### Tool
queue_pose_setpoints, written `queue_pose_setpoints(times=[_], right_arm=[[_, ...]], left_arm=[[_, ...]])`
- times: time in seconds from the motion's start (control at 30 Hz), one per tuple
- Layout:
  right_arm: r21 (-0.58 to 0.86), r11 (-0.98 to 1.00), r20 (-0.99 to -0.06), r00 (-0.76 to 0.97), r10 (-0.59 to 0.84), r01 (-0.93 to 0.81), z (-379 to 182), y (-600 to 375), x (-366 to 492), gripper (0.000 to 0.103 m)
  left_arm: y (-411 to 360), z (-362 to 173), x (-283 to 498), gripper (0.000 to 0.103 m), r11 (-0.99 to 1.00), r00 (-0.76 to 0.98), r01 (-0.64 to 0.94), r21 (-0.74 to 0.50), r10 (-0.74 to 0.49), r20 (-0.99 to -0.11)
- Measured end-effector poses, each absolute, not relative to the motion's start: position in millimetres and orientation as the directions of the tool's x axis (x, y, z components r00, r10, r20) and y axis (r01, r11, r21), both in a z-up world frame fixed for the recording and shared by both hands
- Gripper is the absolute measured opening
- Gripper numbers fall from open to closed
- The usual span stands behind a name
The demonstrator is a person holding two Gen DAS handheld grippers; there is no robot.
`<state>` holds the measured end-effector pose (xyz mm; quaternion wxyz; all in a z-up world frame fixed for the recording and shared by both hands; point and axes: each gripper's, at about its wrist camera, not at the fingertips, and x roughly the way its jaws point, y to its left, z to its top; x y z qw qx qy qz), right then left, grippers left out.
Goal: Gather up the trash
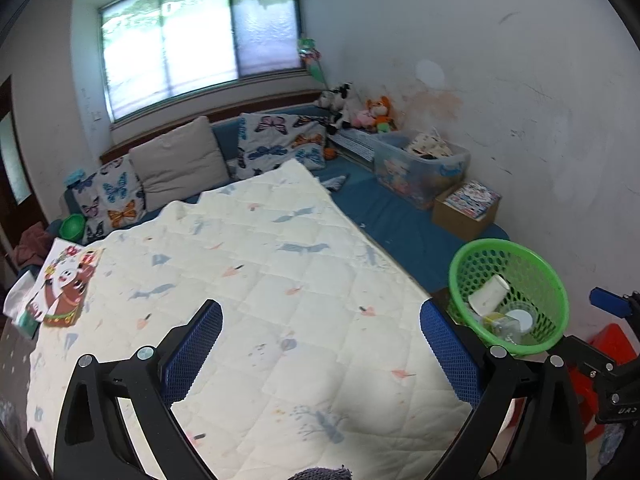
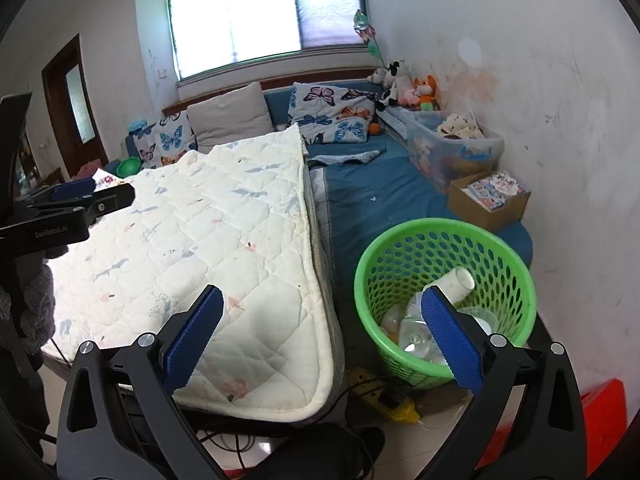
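Left tool (image 1: pixel 320 344) spread wide at the bottom of its frame, nothing between the blue pads, hanging over the white quilt (image 1: pixel 256 280) that covers the bed. Right tool (image 2: pixel 324 332) likewise wide apart and empty, left finger over the quilt's corner, right finger in front of the green basket (image 2: pixel 400 248) at lower right of its frame. Basket standing just beside the bed's edge, against the blue mattress (image 2: pixel 380 192); inside it a white paper cup (image 2: pixel 460 280) lying tilted, with clear plastic pieces (image 2: pixel 416 332) beneath. Same basket at right of the left wrist view, cup leaning against its wall. Picture book (image 1: pixel 64 284) flat on the quilt at left of that frame. Butterfly pillows (image 2: pixel 336 114) and a grey cushion (image 2: pixel 230 114) along the headboard under the window (image 2: pixel 264 12); yellow power strip (image 2: pixel 394 404) on the floor below the basket.
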<state>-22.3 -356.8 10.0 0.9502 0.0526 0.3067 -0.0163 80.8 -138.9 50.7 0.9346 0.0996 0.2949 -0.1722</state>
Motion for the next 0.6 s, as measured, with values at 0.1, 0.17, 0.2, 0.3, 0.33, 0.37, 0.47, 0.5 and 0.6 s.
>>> queue_pose_setpoints(times=[0.1, 0.17, 0.2, 0.3, 0.33, 0.37, 0.47, 0.5, 0.6], right_arm=[[0.091, 0.994, -0.580, 0.814, 0.004, 0.060, 11.8, -350.4, -22.0, 0.099], [0.098, 0.994, -0.578, 0.816, 0.010, 0.057, 12.6, -347.8, -21.9, 0.099], [0.103, 0.993, -0.576, 0.817, 0.015, 0.054, 13.1, -345.8, -21.4, 0.099], [0.114, 0.992, -0.575, 0.818, 0.029, 0.045, 13.4, -341.0, -20.9, 0.099], [0.116, 0.992, -0.575, 0.818, 0.034, 0.041, 13.4, -340.2, -21.2, 0.099], [0.115, 0.993, -0.576, 0.817, 0.036, 0.038, 14.1, -338.1, -20.7, 0.099], [0.113, 0.993, -0.576, 0.816, 0.045, 0.025, 15.0, -333.4, -20.5, 0.099], [0.114, 0.993, -0.575, 0.816, 0.050, 0.020, 15.3, -331.4, -20.6, 0.099], [0.111, 0.994, -0.574, 0.817, 0.056, 0.010, 16.9, -326.4, -21.2, 0.099]], left_arm=[[-128.9, 50.9, 74.1, 0.096, 0.928, 0.772, 0.364, 0.073, -0.257, -0.581], [-124.7, 50.7, 69.9, 0.096, 0.933, 0.780, 0.352, 0.077, -0.246, -0.576], [-121.2, 50.7, 67.0, 0.096, 0.935, 0.784, 0.345, 0.080, -0.241, -0.572], [-110.5, 50.9, 61.9, 0.096, 0.945, 0.793, 0.321, 0.069, -0.228, -0.564], [-105.8, 50.6, 60.0, 0.096, 0.948, 0.793, 0.314, 0.059, -0.227, -0.565], [-101.2, 49.8, 58.6, 0.096, 0.950, 0.792, 0.308, 0.051, -0.226, -0.567], [-92.6, 46.6, 56.1, 0.096, 0.955, 0.793, 0.292, 0.048, -0.214, -0.570], [-89.1, 45.0, 55.4, 0.096, 0.958, 0.793, 0.283, 0.045, -0.208, -0.572], [-80.2, 41.3, 53.6, 0.096, 0.963, 0.788, 0.267, 0.023, -0.204, -0.581]])
